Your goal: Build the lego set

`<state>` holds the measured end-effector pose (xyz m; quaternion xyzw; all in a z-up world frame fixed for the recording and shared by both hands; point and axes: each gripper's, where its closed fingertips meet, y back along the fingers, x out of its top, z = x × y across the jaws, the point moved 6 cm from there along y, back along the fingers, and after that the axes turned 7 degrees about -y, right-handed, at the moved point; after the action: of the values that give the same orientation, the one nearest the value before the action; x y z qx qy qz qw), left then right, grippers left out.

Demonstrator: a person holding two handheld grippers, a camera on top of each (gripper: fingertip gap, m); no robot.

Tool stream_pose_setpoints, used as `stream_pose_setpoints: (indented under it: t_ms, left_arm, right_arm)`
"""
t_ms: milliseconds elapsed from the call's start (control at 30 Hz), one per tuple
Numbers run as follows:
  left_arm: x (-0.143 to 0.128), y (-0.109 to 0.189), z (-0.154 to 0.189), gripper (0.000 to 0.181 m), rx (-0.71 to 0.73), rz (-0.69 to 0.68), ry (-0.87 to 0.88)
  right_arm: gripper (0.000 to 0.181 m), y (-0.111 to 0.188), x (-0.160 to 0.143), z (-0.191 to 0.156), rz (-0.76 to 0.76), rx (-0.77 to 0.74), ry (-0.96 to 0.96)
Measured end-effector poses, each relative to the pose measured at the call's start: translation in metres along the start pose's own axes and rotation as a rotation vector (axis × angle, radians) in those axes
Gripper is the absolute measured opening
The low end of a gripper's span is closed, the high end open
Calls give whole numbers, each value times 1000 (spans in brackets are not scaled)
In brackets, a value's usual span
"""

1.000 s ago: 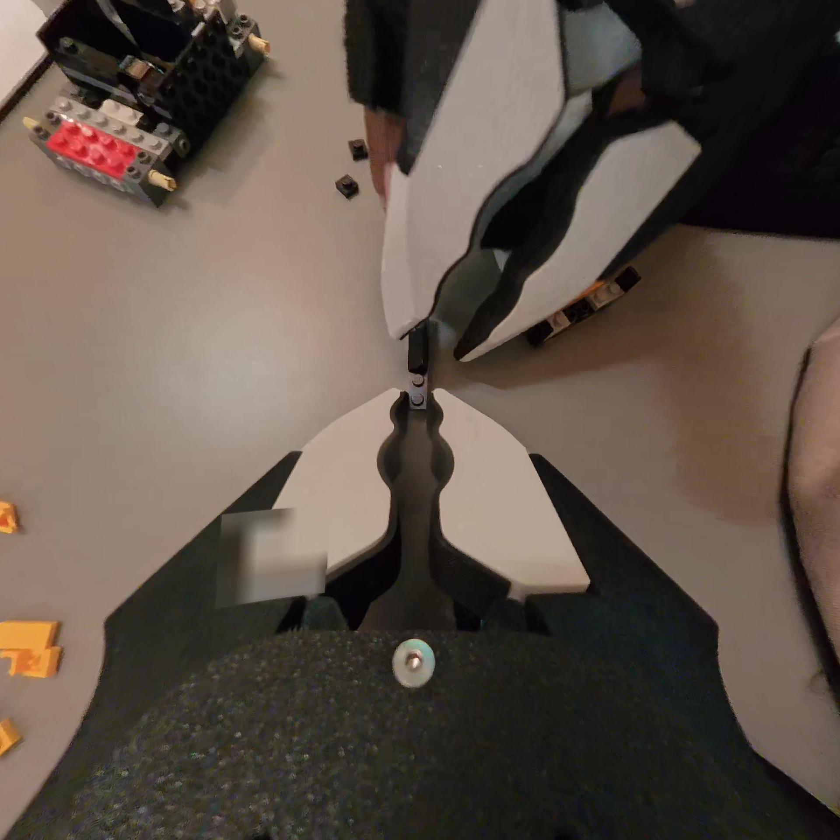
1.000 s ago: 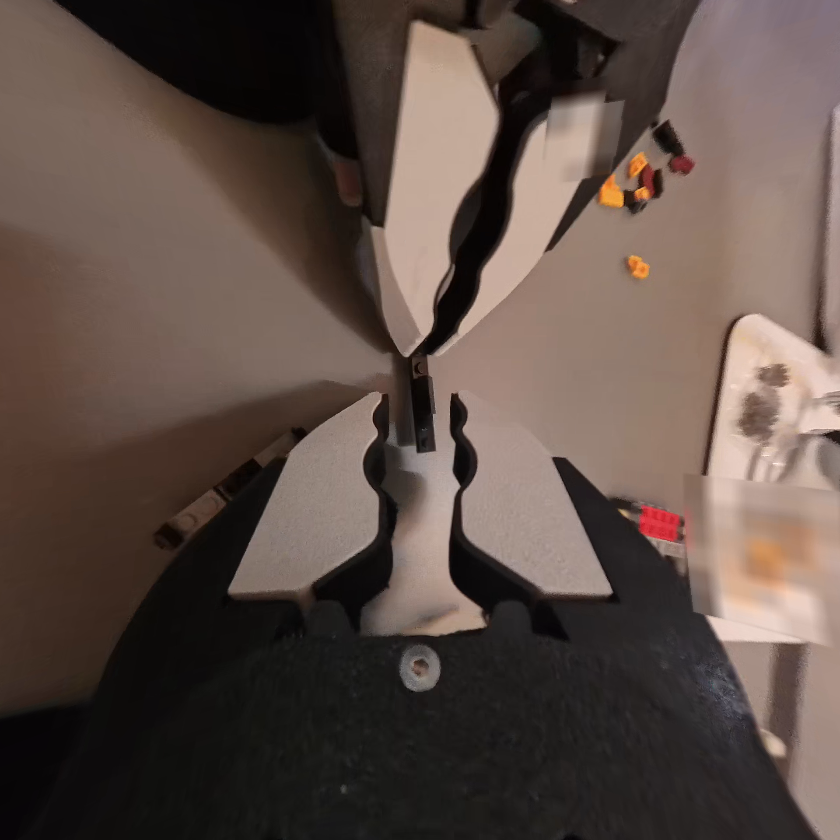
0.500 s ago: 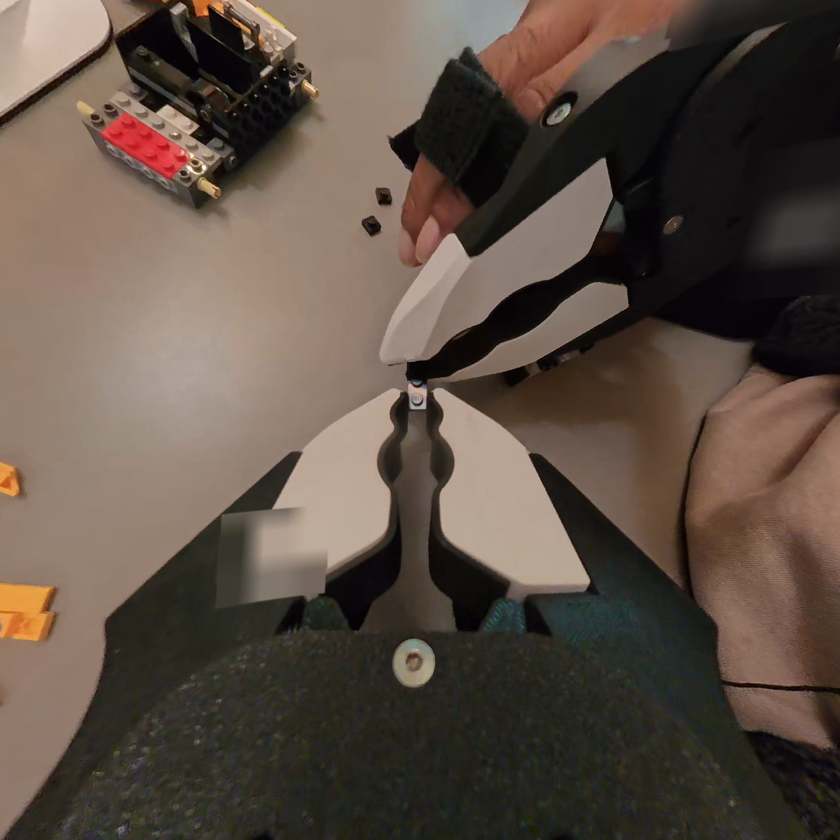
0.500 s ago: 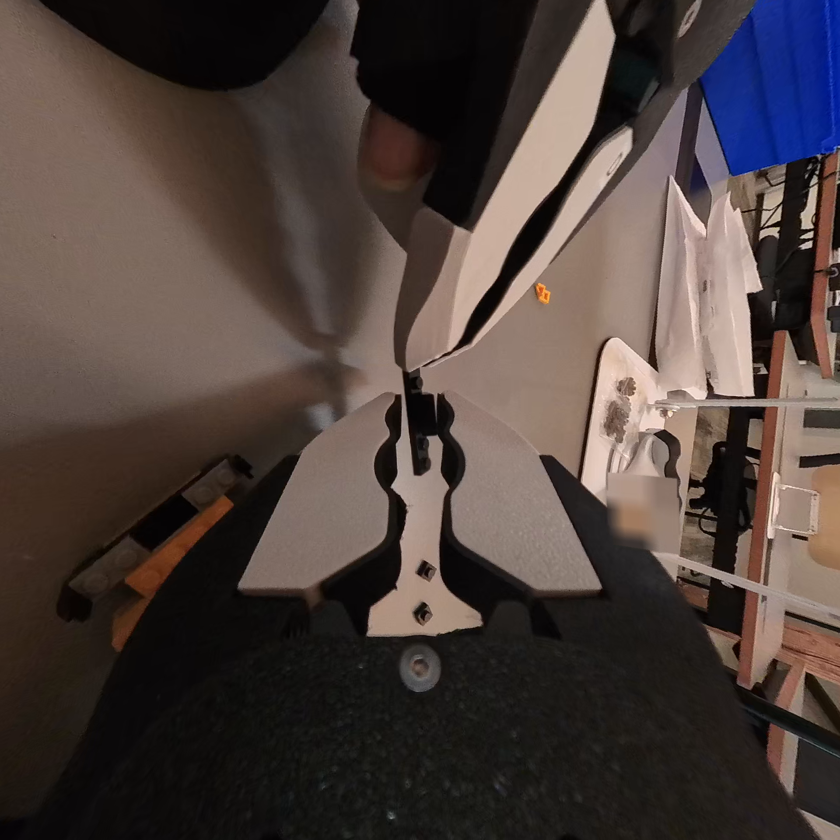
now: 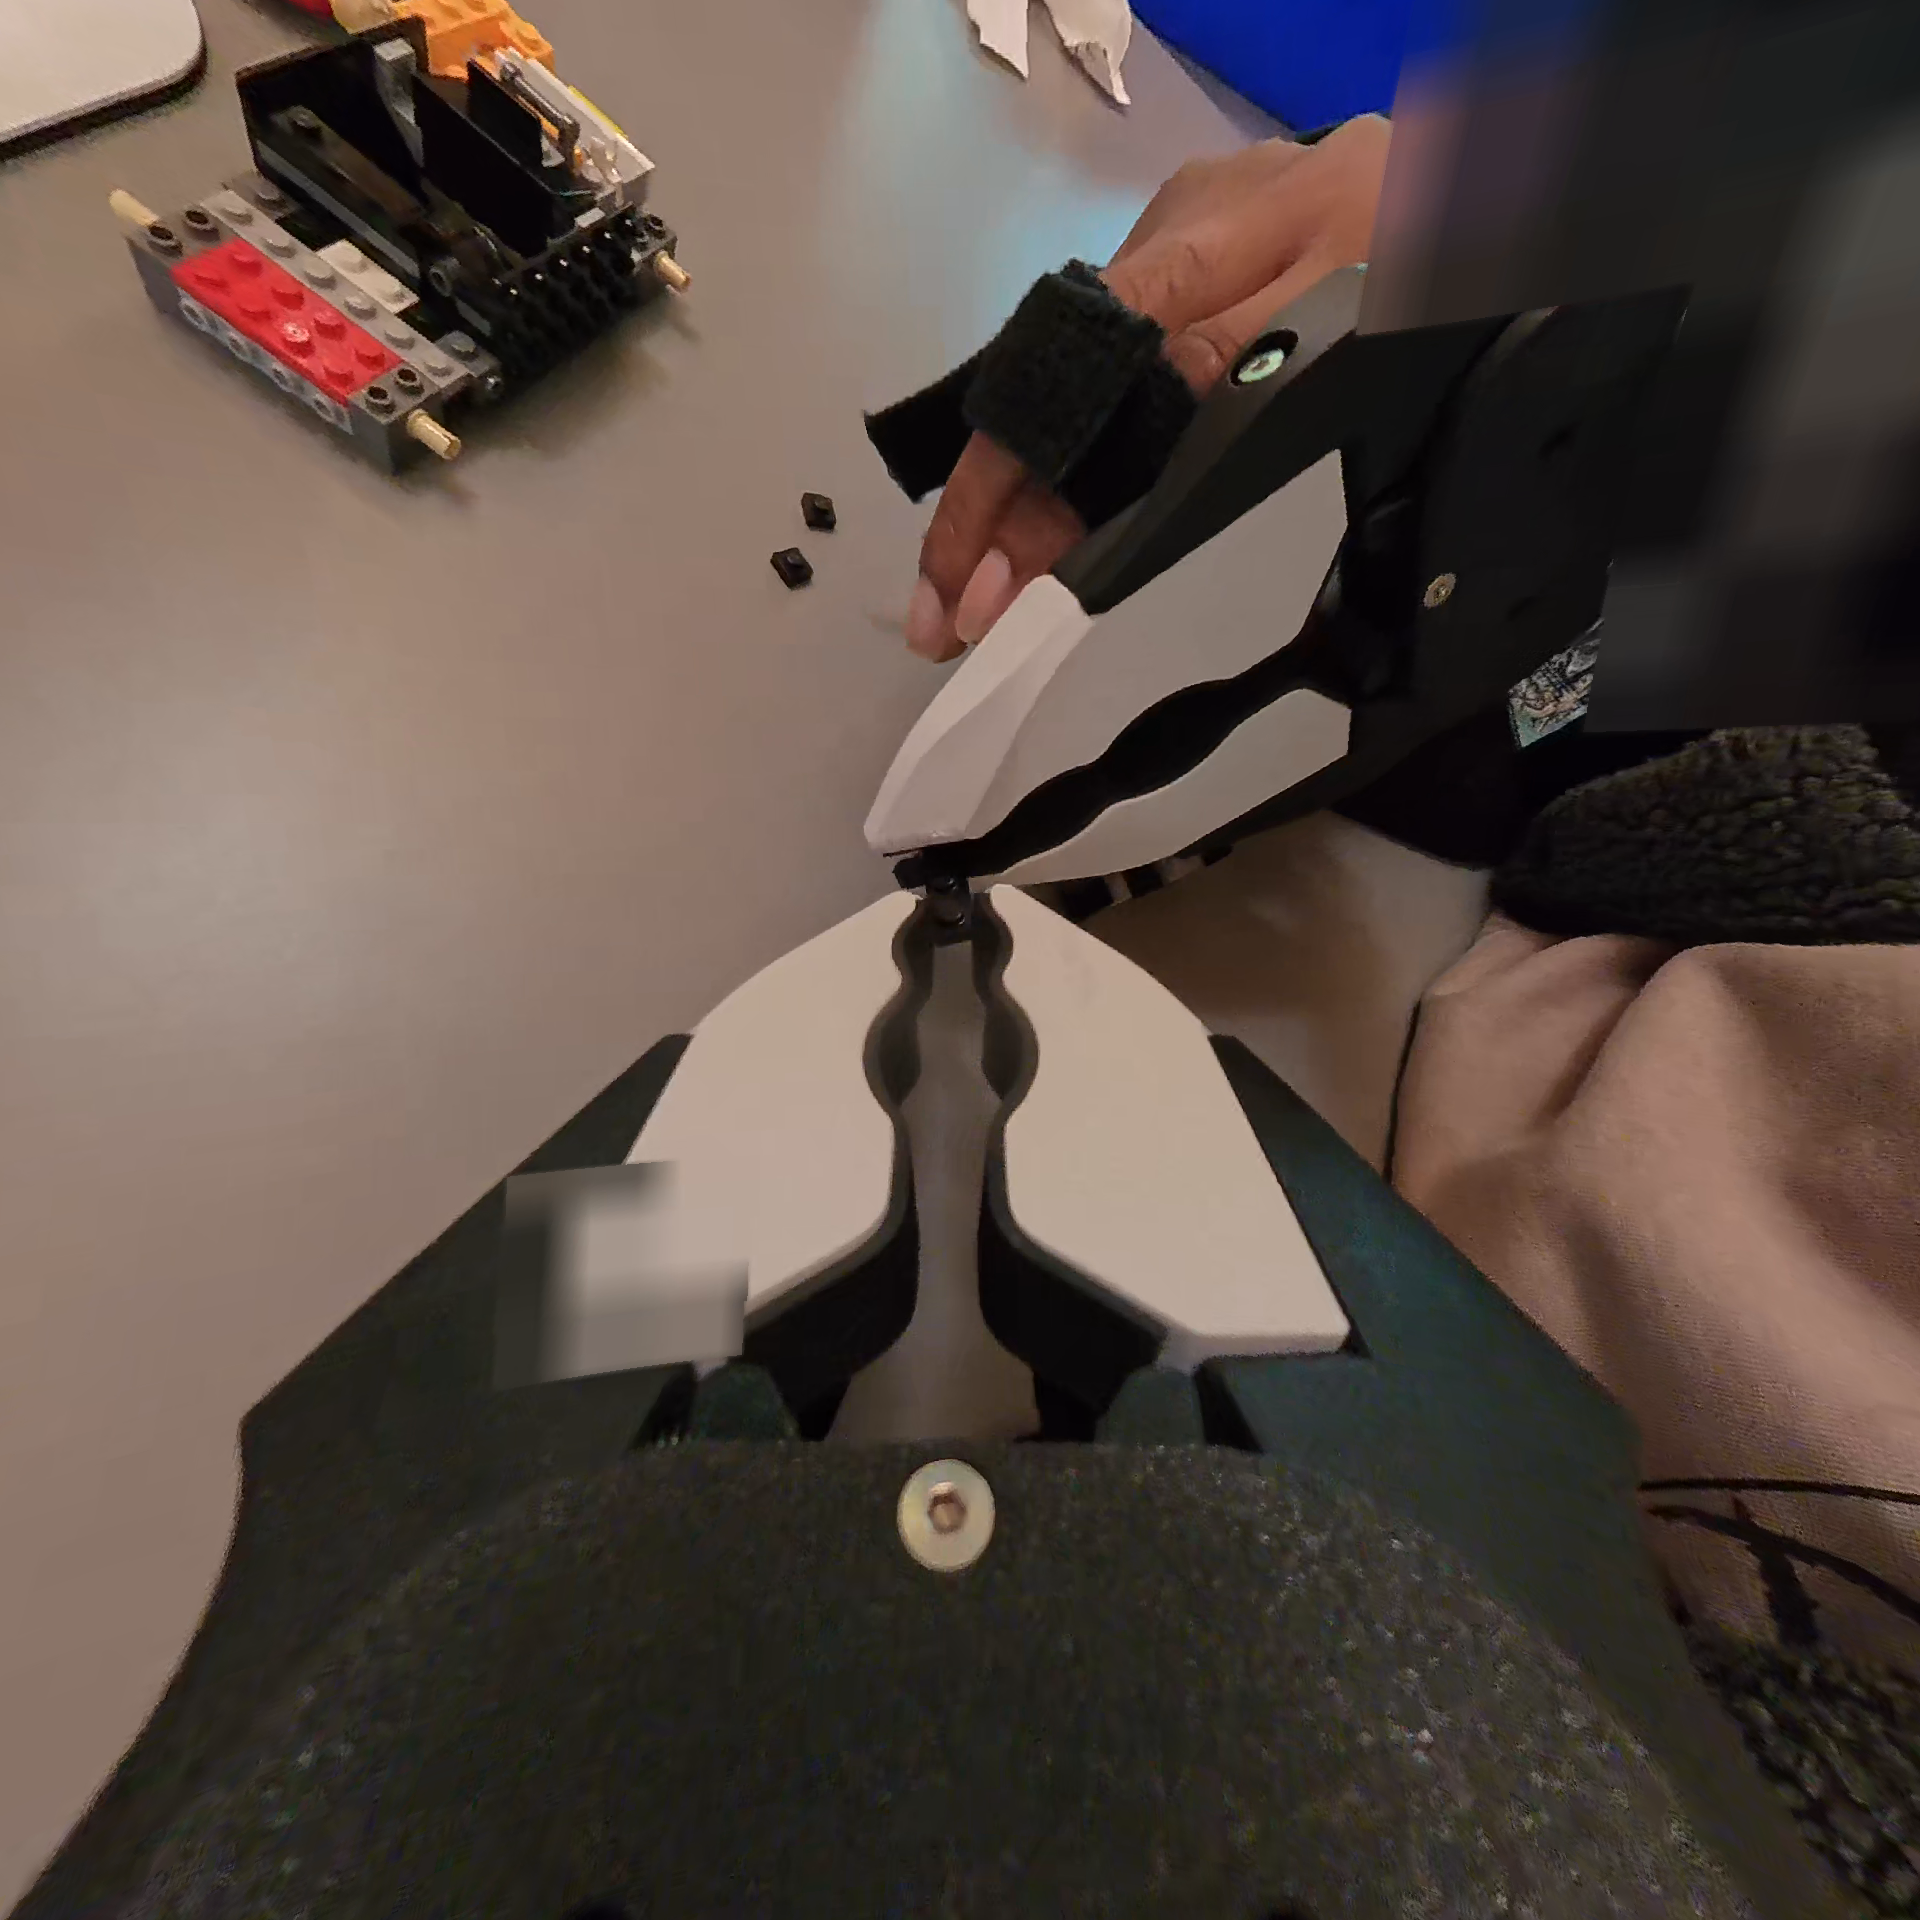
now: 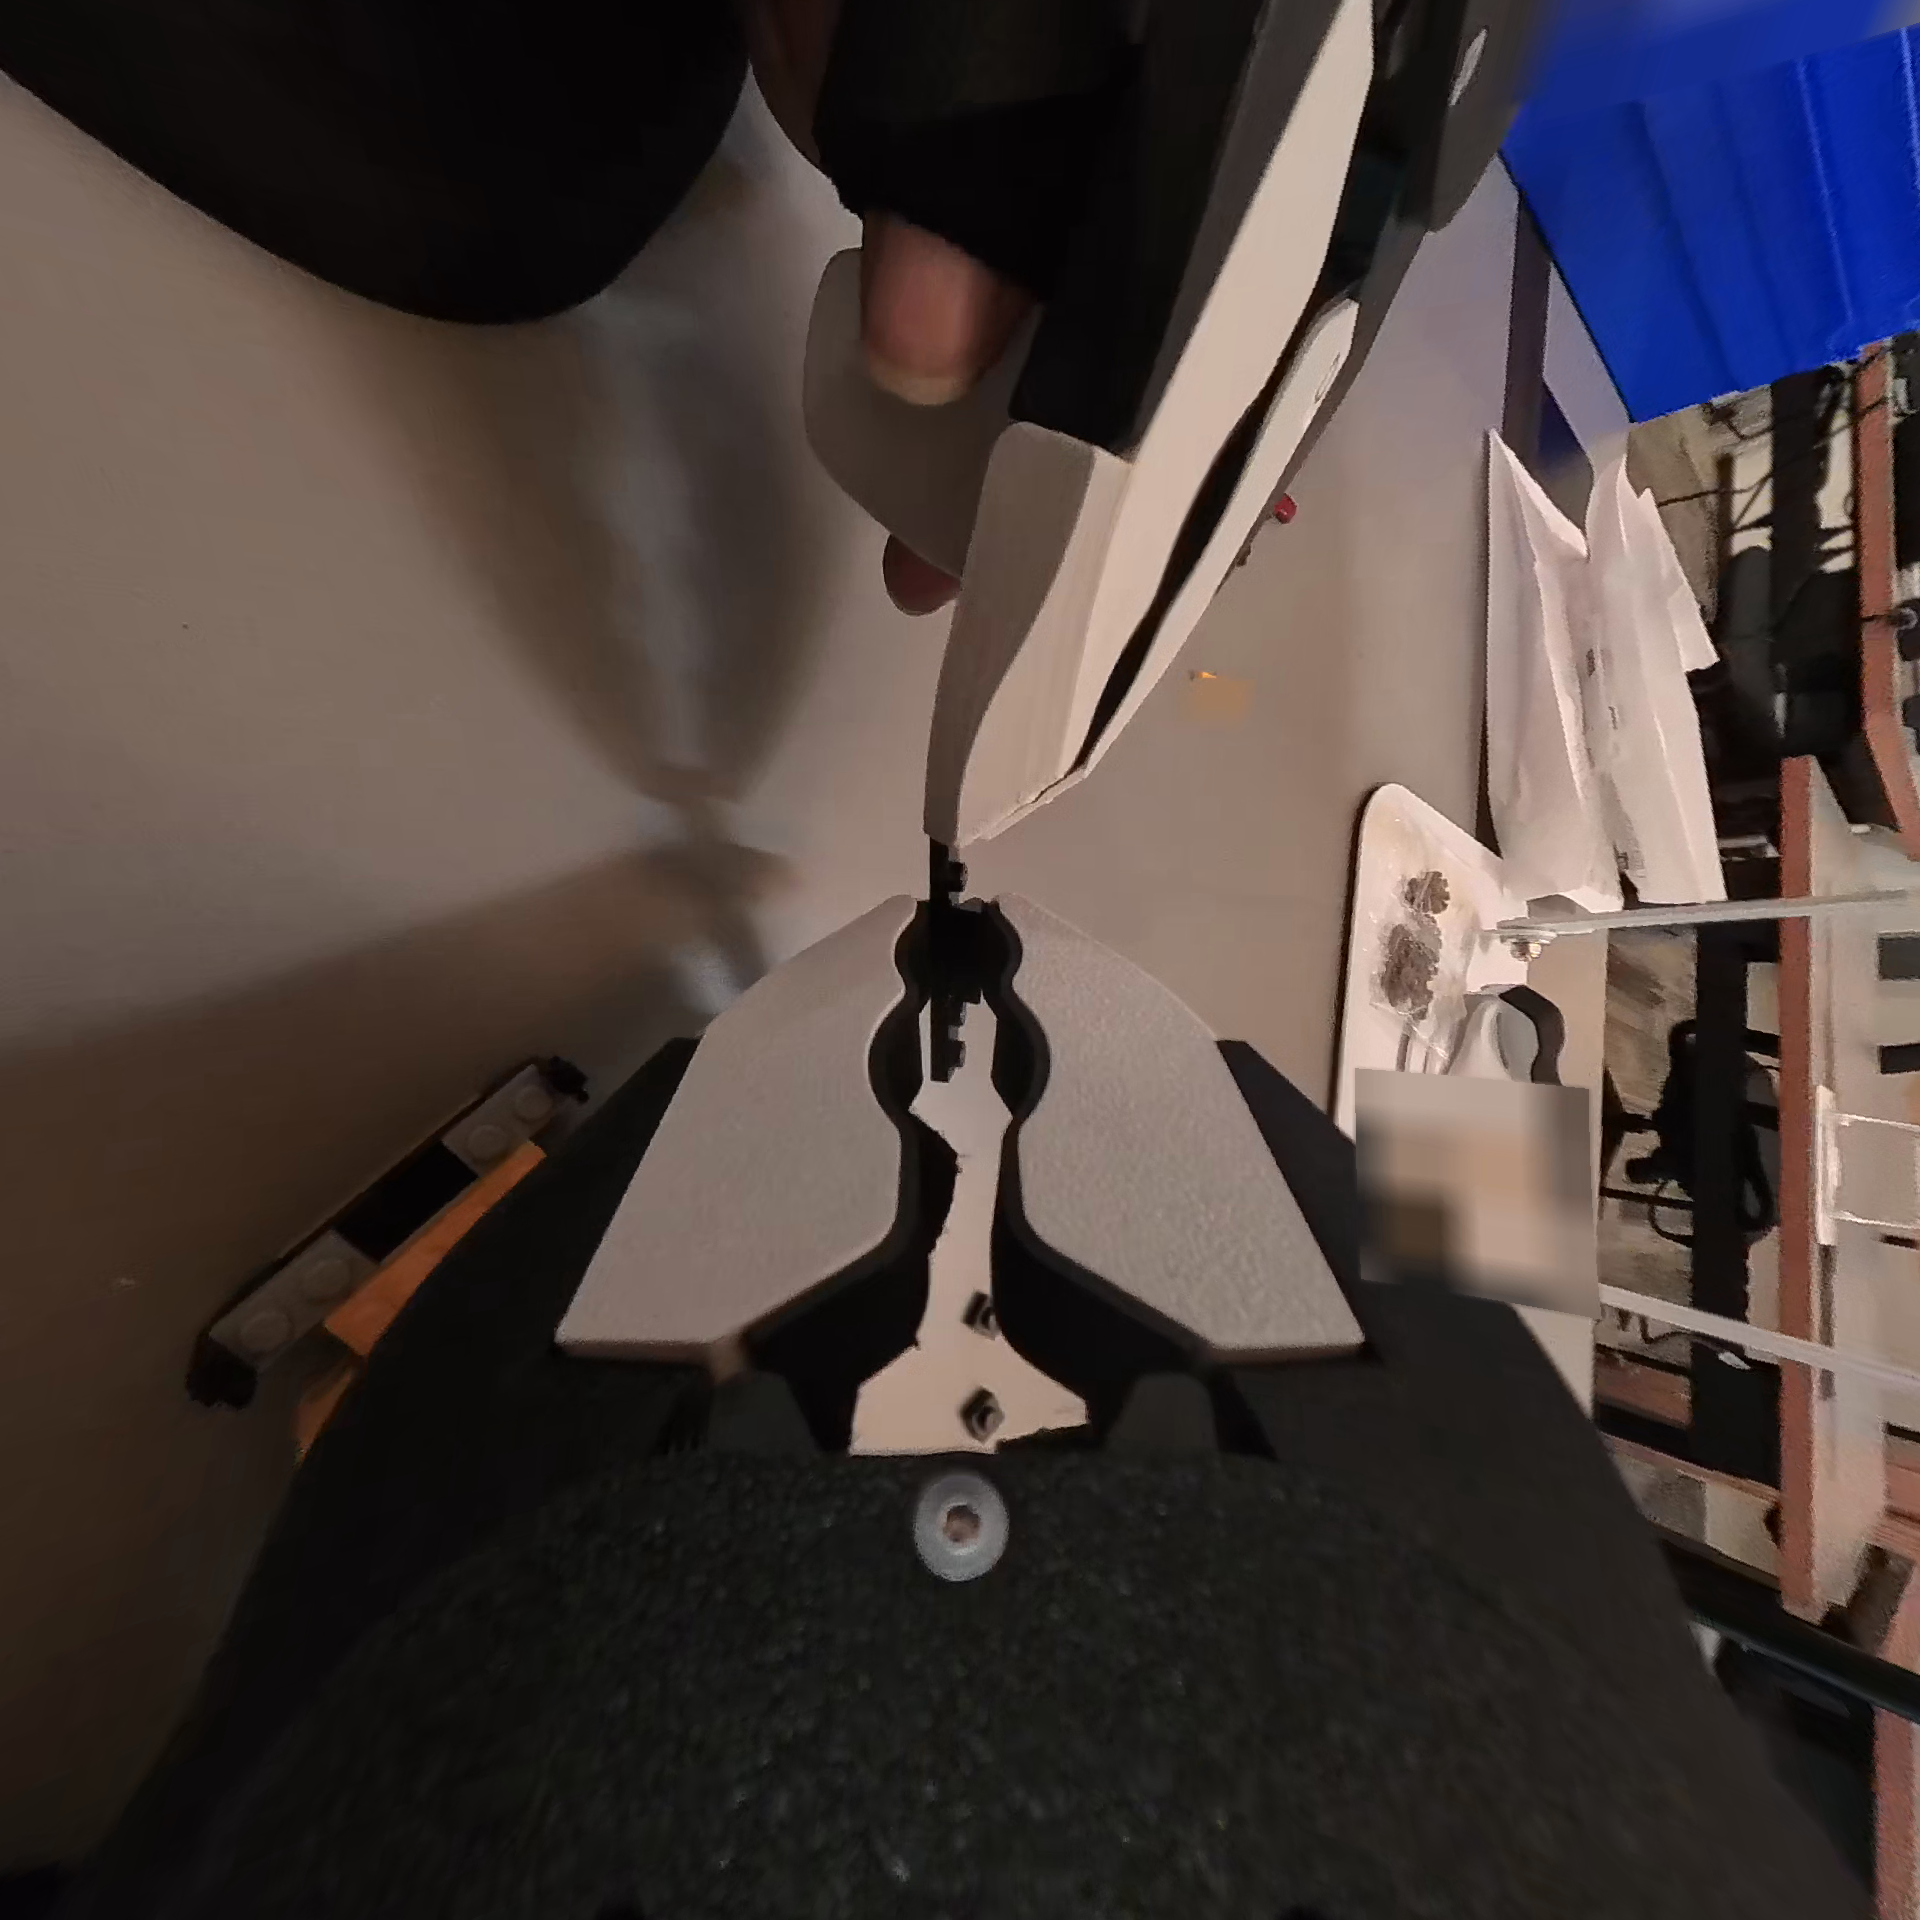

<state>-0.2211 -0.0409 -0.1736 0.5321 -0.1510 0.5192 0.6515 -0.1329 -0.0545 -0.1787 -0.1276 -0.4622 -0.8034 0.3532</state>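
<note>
My left gripper (image 5: 945,916) is shut on a small dark lego piece (image 5: 948,902) at its fingertips. My right gripper (image 5: 914,857) comes in from the right, held by a hand (image 5: 987,540), and its tips meet the left tips at that piece. In the right wrist view my right gripper (image 6: 951,920) is shut on a thin black lego plate (image 6: 951,997) standing edge-on between its fingers. The left gripper (image 6: 948,840) reaches down from above onto the plate's top end. The two pieces touch; I cannot tell whether they are joined.
A partly built black, grey and red lego model (image 5: 395,281) stands far left on the grey table (image 5: 416,831). Two tiny black pieces (image 5: 805,540) lie near the hand. A grey, black and orange strip (image 6: 384,1216) lies under the right gripper. A white tray (image 6: 1413,935) is at the right. The tips of both grippers are at nearly the same place.
Both grippers have stayed tip to tip while tilting. In the left view the right gripper swung from overhead to the right side. The lego model has come further into view.
</note>
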Motion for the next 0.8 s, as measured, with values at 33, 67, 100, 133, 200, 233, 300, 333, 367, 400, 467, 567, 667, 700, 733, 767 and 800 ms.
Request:
stream_pose_setpoints:
  t_ms: [33, 67, 100, 133, 200, 233, 300, 333, 367, 400, 467, 567, 667, 700, 733, 767, 800]
  left_arm:
    - [0, 0, 1, 7, -2, 1, -7]
    - [1, 0, 2, 7, -2, 4, -16]
    - [2, 1, 3, 7, -1, 11, -28]
    - [4, 1, 4, 7, 2, 20, -40]
    - [7, 3, 7, 7, 9, 36, -72]
    - [8, 3, 9, 7, 14, 48, -90]
    - [12, 6, 12, 7, 16, 73, -115]
    - [13, 7, 13, 7, 13, 86, -125]
    - [15, 8, 15, 6, 11, 101, -135]
    - [17, 9, 16, 6, 12, 115, -145]
    - [21, 13, 19, 6, 13, 164, -176]
    - [26, 21, 23, 17, 34, 241, -241]
    - [32, 29, 34, 20, 80, 323, -410]
    - [35, 30, 39, 19, 95, 344, -469]
    - [36, 30, 44, 19, 110, 360, -525]
    - [37, 30, 50, 17, 116, 365, -577]
    - [38, 29, 53, 14, 135, 370, -621]
  right_arm:
    - [8, 1, 0, 0, 8, 8, -8]
    - [8, 2, 0, 0, 18, 15, -16]
    - [8, 3, -1, 1, 31, 17, -24]
    - [8, 5, -1, 2, 45, 20, -36]
    - [8, 8, 0, 4, 65, 39, -70]
    - [8, 10, 0, 5, 77, 42, -78]
    - [8, 14, 0, 8, 106, 42, -94]
    - [8, 16, 1, 9, 119, 47, -110]
    - [8, 18, 1, 9, 135, 48, -125]
    - [8, 20, 1, 11, 153, 38, -137]
    - [8, 23, 3, 13, 200, 21, -169]
    - [8, 32, 6, 19, 289, -9, -220]
    - [8, 43, 10, 22, 400, 3, -283]
    - [7, 46, 11, 22, 435, 12, -307]
    - [8, 49, 12, 22, 465, 29, -330]
    - [8, 51, 13, 22, 494, 41, -348]
    - [7, 54, 14, 21, 520, 49, -359]
